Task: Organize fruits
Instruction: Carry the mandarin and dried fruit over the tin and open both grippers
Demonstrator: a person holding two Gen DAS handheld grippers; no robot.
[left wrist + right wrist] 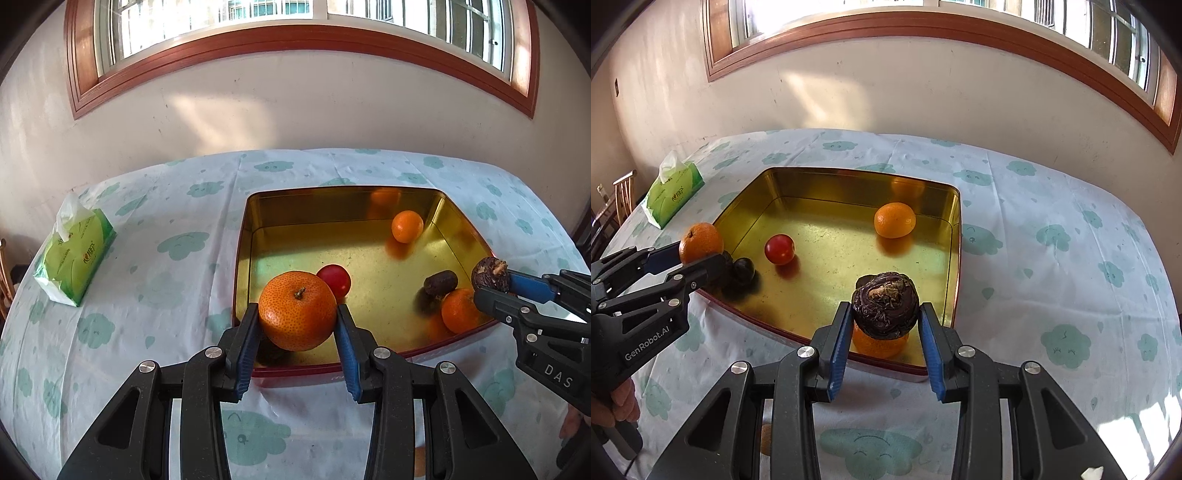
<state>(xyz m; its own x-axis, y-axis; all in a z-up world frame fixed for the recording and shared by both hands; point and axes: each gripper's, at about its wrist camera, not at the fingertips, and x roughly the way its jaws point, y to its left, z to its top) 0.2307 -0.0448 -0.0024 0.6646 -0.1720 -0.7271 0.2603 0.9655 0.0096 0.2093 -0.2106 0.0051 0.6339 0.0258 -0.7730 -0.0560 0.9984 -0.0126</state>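
My left gripper (297, 314) is shut on a large orange (297, 310) and holds it over the near left corner of the gold tin tray (295, 201). My right gripper (884, 314) is shut on a dark wrinkled fruit (885, 309) above the tray's near right corner (955, 258). In the tray lie a small orange (407, 226), a red tomato (335, 278), a dark fruit (440, 282) and another orange (460, 310). The right wrist view shows the left gripper (701, 254) with its orange (701, 242), and an orange (879, 345) under the held dark fruit.
A green tissue pack (75, 254) lies on the table's far left. The table has a white cloth with green clouds (177, 243). A wall and window stand behind it. A wooden chair (622, 199) is at the left edge.
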